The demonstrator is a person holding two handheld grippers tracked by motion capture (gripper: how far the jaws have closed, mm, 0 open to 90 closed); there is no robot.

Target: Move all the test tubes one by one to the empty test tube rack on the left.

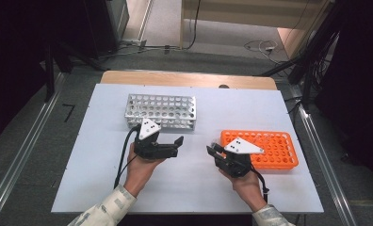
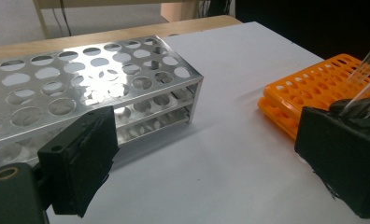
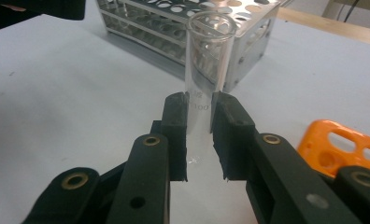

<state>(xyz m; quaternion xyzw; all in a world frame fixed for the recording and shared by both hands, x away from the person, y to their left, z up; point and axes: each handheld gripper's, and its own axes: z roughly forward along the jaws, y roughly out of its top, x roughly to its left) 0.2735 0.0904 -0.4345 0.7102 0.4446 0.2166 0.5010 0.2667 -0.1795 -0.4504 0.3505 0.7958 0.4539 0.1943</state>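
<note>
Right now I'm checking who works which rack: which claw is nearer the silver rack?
Left. The left claw hovers just in front of the silver rack, open. The right claw sits farther off beside the orange rack, shut on a glass tube.

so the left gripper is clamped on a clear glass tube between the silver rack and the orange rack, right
Not quite: the right gripper is clamped on the clear glass tube, as the right gripper view shows. The left gripper has its jaws apart with nothing between them. The tube is indeed between the silver rack and the orange rack.

Metal rack (image 1: 161, 111) far left on table (image 1: 81, 179), plastic rack (image 1: 269, 148) nearer right.
</note>
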